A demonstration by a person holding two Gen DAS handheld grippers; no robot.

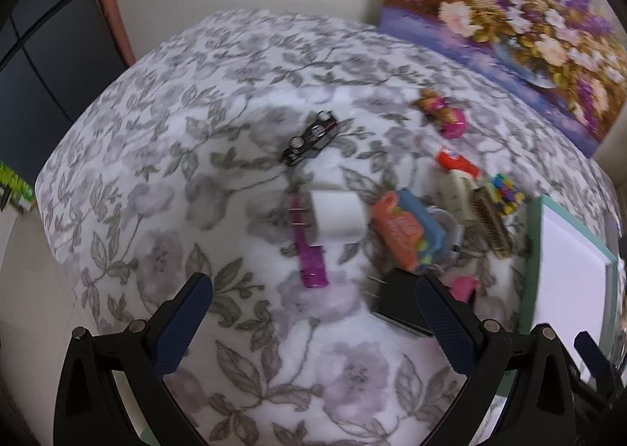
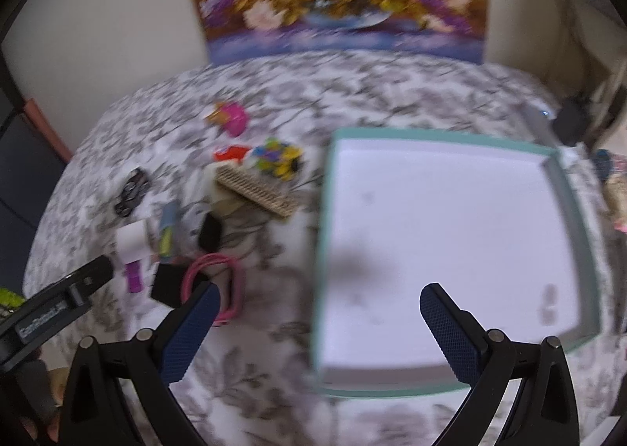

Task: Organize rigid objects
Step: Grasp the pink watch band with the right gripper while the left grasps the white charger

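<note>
— Two grippers, both ours, both holding nothing. How do we stand over the tabletop [image 1: 164, 140]?

— Our left gripper [image 1: 313, 289] has its blue fingers [image 1: 184, 324] spread wide above the flowered cloth, with nothing between them. Our right gripper [image 2: 319, 299] is just as wide apart, hanging over the near edge of the teal tray [image 2: 564, 187], whose white floor shows bare.

— And the things we sort, taking the tray as our mark?

— All lie on the cloth left of the tray, outside it. Closest to it sit the tan comb-like piece [image 2: 256, 193] and the multicoloured block cluster [image 2: 280, 158]. Farther left we see the orange-and-blue toy [image 1: 407, 234], then the white charger [image 1: 337, 217] resting across the purple strip [image 1: 311, 254]. The black toy car [image 1: 311, 136] lies farthest from the tray, well apart from the rest.

— Nearer to us?

— A black adapter [image 1: 395, 301] with its prongs showing sits just beside the left gripper's right finger, and the pink ring [image 2: 227, 277] lies next to it, toward the tray. A pink figure [image 1: 446, 117] rests beyond the pile, toward the flower painting [image 1: 509, 23].
</note>
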